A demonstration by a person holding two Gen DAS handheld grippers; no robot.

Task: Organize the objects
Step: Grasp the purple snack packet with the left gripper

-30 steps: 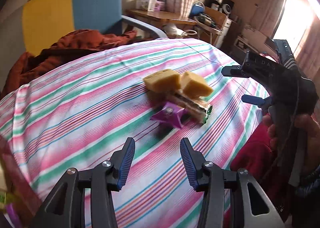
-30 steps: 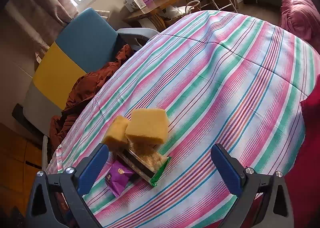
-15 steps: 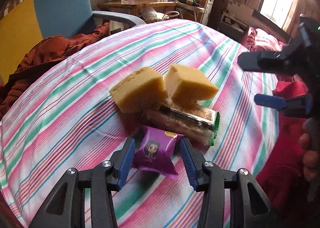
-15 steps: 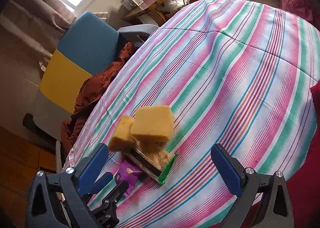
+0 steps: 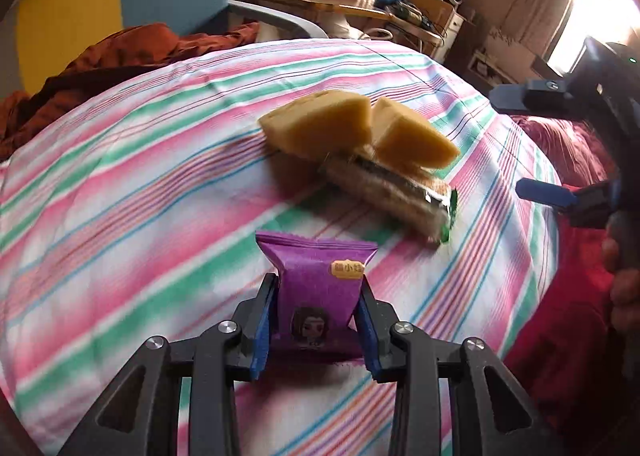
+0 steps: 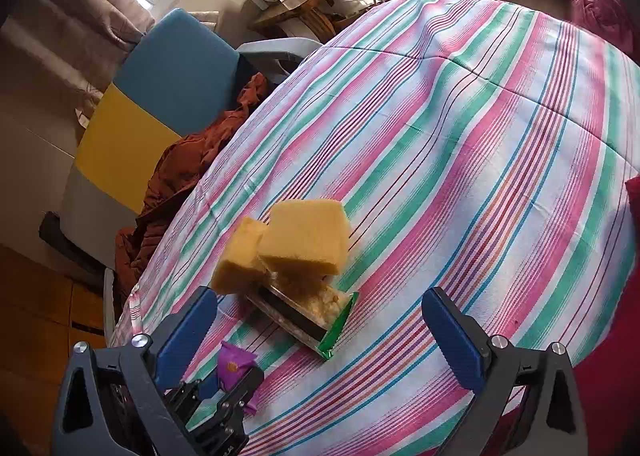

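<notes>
Cracker pack [image 5: 396, 188] is half hidden under two spongy yellow blocks [image 5: 320, 128]. Left gripper [image 5: 316, 320] pinches the crinkly purple packet [image 5: 320, 288]; right gripper [image 6: 320, 332] is spread wide, holding nothing.

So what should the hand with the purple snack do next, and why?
Probably lift it a bit and carry it clear. The left gripper is shut on the purple snack packet, which sits just apart from the yellow sponges and cracker pack. The right gripper is open, holding nothing.

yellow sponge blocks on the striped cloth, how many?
2. Both lean on the clear-wrapped cracker pack: left yellow sponge block, right yellow sponge block, side by side and touching. Nothing suggests more hidden.
</notes>
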